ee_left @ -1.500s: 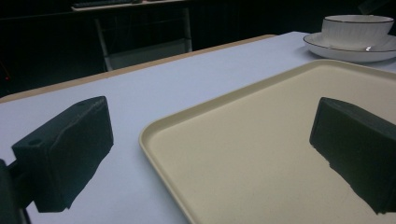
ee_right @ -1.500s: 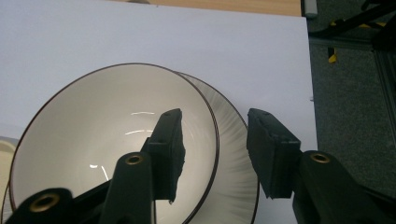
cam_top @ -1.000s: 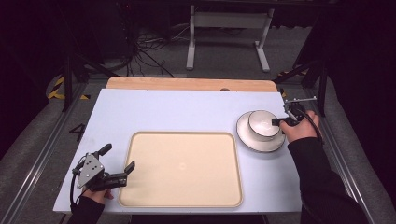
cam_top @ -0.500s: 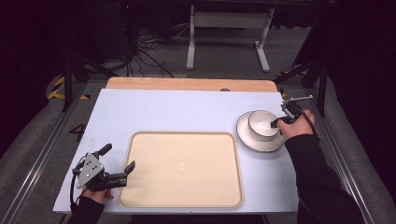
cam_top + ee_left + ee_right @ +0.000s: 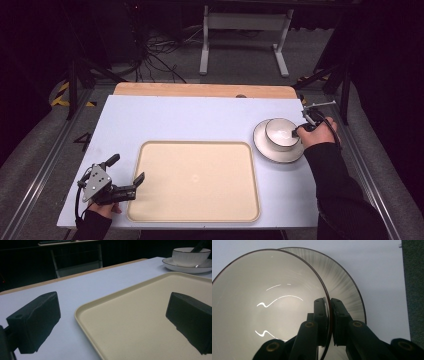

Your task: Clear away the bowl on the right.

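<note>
At the right of the high view, the right claw [image 5: 296, 132] is pinched on the rim of the bowl [image 5: 280, 133], which sits on the plate [image 5: 265, 148] on the table [image 5: 200, 120]. In the right claw's own view, 1 jaw lies inside the bowl [image 5: 262, 302] wall and 1 outside it, with the rim between them and the plate [image 5: 347, 282] showing behind. A grip on the rim suits a smooth, round bowl, since the wall is the 1 thin edge the jaws can close over. I judge the bowl is about to be lifted off the plate, likely toward the tray [image 5: 195, 180], which lies bare in the lower middle of the high view.

The left claw [image 5: 125, 175] rests at the lower left, its jaws wide and holding nothing. In its own view the 2 jaws straddle the near corner of the tray [image 5: 150, 322], 1 over the table [image 5: 75, 290] and 1 over the tray floor. It appears parked there to steady the tray if needed.
</note>
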`<state>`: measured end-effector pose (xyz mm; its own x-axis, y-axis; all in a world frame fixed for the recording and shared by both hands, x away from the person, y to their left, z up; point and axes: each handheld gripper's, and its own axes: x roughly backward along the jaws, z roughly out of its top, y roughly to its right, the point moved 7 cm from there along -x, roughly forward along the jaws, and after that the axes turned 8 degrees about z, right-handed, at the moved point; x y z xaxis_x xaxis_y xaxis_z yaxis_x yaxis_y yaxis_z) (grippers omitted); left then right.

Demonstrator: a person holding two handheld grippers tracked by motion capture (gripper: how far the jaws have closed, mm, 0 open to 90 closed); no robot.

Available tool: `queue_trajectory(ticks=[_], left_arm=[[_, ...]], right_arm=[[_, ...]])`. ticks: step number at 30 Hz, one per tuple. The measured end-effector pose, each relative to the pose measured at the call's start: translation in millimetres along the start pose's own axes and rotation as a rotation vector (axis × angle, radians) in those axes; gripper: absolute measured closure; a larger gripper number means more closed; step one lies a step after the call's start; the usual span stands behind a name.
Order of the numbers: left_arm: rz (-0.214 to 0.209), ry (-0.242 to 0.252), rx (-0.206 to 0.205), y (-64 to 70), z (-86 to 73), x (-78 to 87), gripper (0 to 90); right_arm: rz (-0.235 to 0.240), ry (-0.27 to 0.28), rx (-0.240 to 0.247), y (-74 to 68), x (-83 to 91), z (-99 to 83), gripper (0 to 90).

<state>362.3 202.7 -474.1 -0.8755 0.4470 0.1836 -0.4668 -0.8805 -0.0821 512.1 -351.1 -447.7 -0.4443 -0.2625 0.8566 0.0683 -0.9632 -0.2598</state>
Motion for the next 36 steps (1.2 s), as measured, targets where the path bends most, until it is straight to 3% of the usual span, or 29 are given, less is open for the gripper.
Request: queue_trajectory(ticks=[8,36], left_arm=[[0.001,0.000,-0.002,-0.3,0.0,-0.1,0.1],[0.001,0.002,-0.001,-0.1,0.1,-0.3,0.1]], right_arm=[[-0.029,0.029,0.065,-9.1,11.8,3.0,82.4],[0.044,0.045,0.160,-56.9,62.7,3.8,81.8]])
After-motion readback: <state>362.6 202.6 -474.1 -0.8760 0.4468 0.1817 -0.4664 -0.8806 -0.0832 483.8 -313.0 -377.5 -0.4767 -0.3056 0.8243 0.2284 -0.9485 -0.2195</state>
